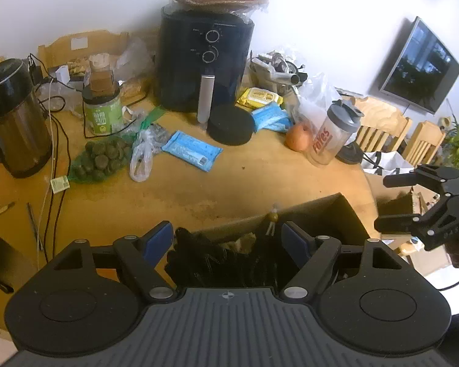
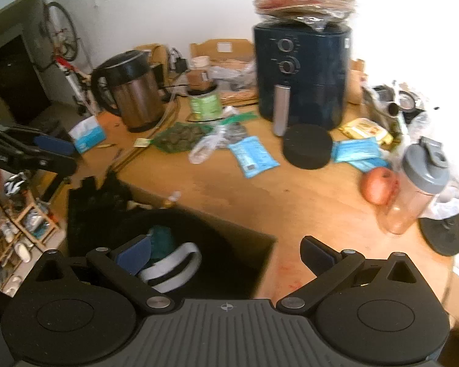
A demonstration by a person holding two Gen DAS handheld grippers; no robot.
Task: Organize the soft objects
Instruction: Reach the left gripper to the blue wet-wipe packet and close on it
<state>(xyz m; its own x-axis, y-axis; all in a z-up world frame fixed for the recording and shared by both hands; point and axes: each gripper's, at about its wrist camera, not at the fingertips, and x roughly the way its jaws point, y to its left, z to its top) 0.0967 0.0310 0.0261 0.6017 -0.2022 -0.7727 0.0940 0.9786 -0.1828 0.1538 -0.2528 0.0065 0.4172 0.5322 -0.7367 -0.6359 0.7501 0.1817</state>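
Note:
A cardboard box (image 1: 345, 214) stands at the table's near edge and holds dark soft things. In the left wrist view my left gripper (image 1: 228, 238) is open over the box, with a black glove (image 1: 199, 257) lying between its fingers and not clamped. In the right wrist view my right gripper (image 2: 226, 253) is open and empty above the box (image 2: 248, 238). Inside lie a teal cloth (image 2: 162, 240) and a grey-and-white item (image 2: 174, 266). The black glove (image 2: 98, 205) drapes over the box's left wall. Each gripper shows in the other's view, the right (image 1: 394, 202) and the left (image 2: 58, 156).
The wooden table (image 1: 229, 183) carries a black air fryer (image 1: 205, 61), a kettle (image 1: 12, 119), a black round puck (image 1: 231, 124), blue wipe packs (image 1: 192, 150), a net bag of green items (image 1: 101, 159), an apple (image 1: 298, 136) and a shaker bottle (image 1: 336, 134). Chairs (image 1: 379, 128) stand at right.

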